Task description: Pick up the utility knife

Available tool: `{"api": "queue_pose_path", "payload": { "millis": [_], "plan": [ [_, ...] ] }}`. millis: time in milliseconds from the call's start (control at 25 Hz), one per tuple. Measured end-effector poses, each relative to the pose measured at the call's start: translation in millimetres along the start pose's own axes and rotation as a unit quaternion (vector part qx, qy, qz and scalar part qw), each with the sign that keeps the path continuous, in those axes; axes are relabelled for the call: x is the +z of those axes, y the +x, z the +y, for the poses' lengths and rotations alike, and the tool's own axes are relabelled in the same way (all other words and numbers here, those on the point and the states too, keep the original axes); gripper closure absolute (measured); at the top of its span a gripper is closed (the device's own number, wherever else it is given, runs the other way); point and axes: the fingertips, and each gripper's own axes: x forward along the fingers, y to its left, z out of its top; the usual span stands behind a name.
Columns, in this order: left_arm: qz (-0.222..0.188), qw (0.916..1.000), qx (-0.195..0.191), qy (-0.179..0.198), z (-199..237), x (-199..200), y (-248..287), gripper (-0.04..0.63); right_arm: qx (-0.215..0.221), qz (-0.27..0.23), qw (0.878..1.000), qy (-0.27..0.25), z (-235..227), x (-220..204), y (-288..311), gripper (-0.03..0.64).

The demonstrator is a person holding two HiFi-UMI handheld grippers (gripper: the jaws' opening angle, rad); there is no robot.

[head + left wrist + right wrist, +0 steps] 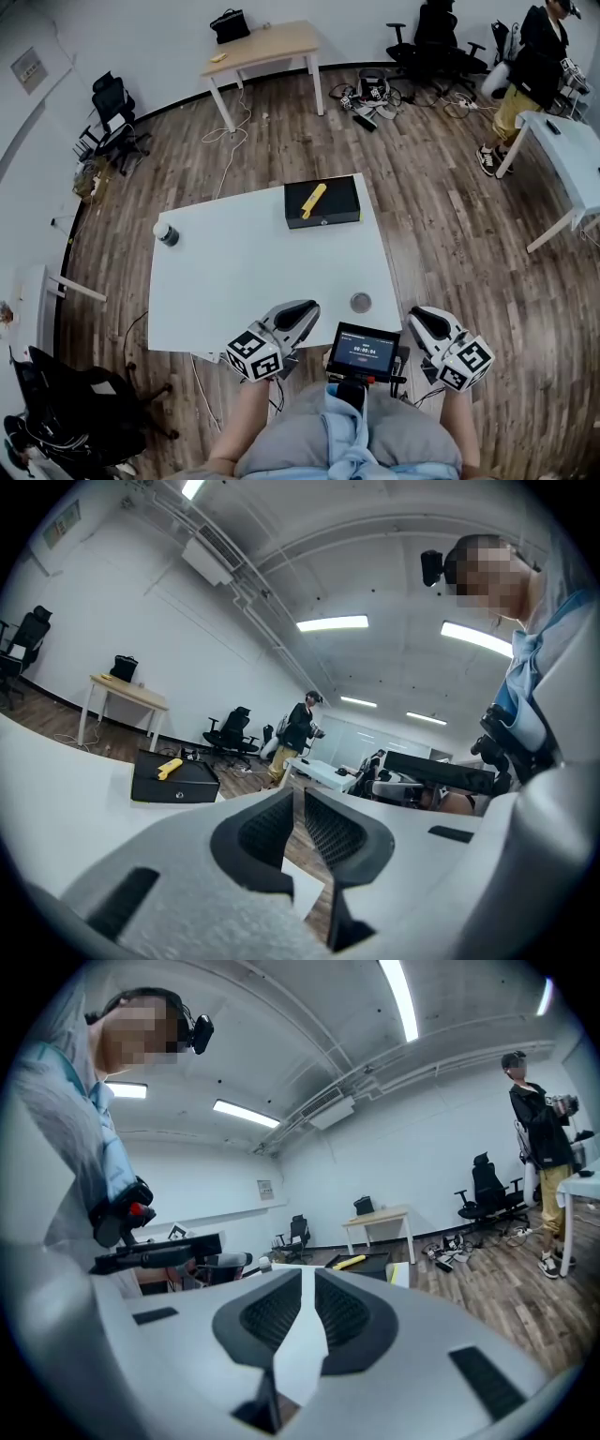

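Yellow, and lying slantwise on top of the black box (342,197) at the far edge of the white surface (253,272): the utility knife (313,200), untouched and well apart from both tools. Looks like the very start of the reach, with no grasp yet made. Calls next for carrying one gripper across the surface to the box, parting its jaws on the way, lining them across the handle and closing on it without shoving the box.

Left gripper (302,314): clenched on nothing, held low at the near edge of the surface, close to the body, pointing almost level and out toward the box. Right gripper (419,317): likewise closed and empty, held just off the surface's near right corner, beside the small screen (364,352), aimed much the same way. Seen from either gripper view, only a thin slit between the pads, with the knife far beyond
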Motion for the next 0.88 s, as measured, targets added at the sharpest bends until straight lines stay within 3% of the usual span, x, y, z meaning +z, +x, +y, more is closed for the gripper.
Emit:
{"api": "queue_pose_path", "payload": {
  "millis": [520, 880],
  "plan": [
    [-0.017, 0.9997, 0.016, -0.01, 67, 20, 40, 0.572, 0.018, 0.019, 1.0, -0.01, -55, 14, 66, 0.584],
    [-0.042, 0.9948, 0.088, -0.03, 88, 26, 73, 0.572, 0.089, 0.052, 0.994, -0.034, -113, 30, 98, 0.584]
  ]
}}
